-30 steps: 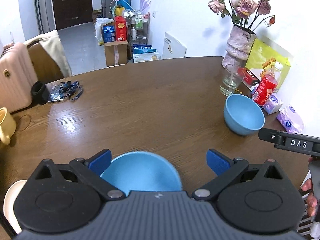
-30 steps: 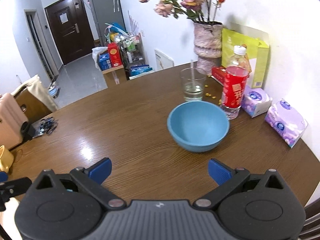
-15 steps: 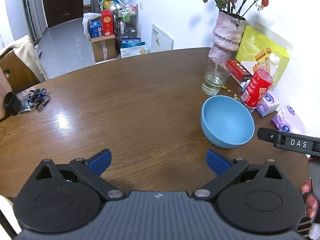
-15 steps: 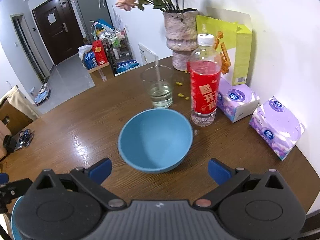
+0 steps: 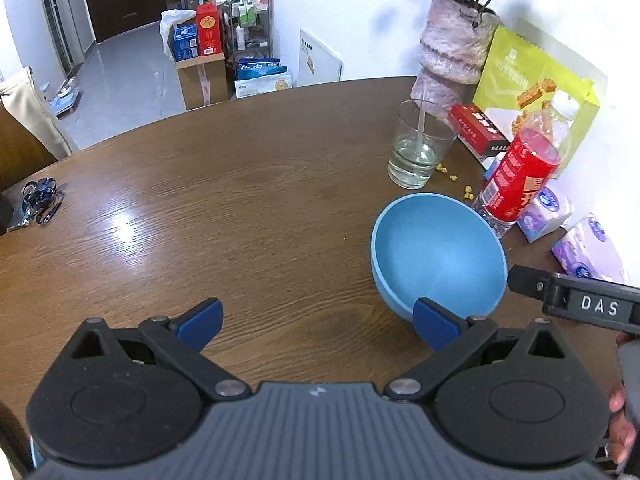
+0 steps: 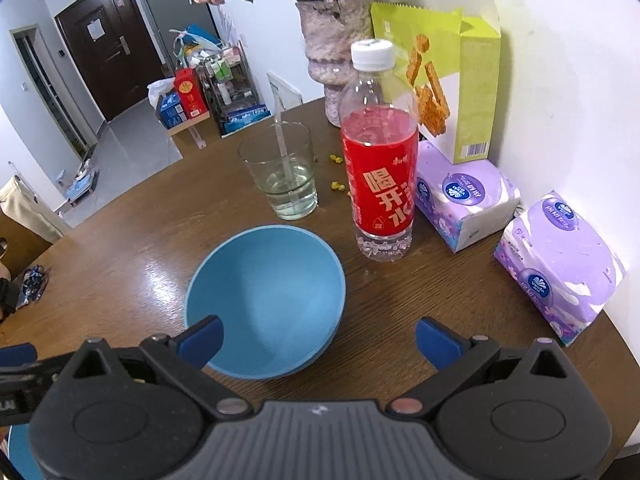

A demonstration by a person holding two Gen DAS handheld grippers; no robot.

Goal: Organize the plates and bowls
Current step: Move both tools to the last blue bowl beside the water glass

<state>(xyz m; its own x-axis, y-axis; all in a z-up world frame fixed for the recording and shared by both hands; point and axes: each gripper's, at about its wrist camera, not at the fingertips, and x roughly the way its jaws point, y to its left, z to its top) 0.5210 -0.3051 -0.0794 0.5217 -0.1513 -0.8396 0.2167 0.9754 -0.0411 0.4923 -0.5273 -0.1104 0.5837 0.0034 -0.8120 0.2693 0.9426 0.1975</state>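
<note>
A light blue bowl (image 5: 437, 249) stands upright on the brown wooden table (image 5: 240, 208), near the right side. My left gripper (image 5: 317, 320) is open above bare wood, its right fingertip just in front of the bowl's near wall. My right gripper (image 6: 319, 340) is open too; the bowl (image 6: 266, 300) lies low between its fingers, with the left fingertip over the bowl's near-left rim. Nothing is gripped. A sliver of a second blue dish (image 6: 18, 450) shows at the bottom left of the right wrist view.
Close behind the bowl stand a red-labelled water bottle (image 6: 378, 184) and a glass of water with a straw (image 6: 284, 176). Purple tissue packs (image 6: 556, 264), a green snack box (image 6: 452, 76) and a flower vase (image 5: 452, 48) line the wall. A lanyard (image 5: 38, 200) lies far left.
Both grippers have moved forward and right toward the far bowl. The near blue bowl under the left gripper has dropped out of view. The right gripper now straddles the far bowl.
</note>
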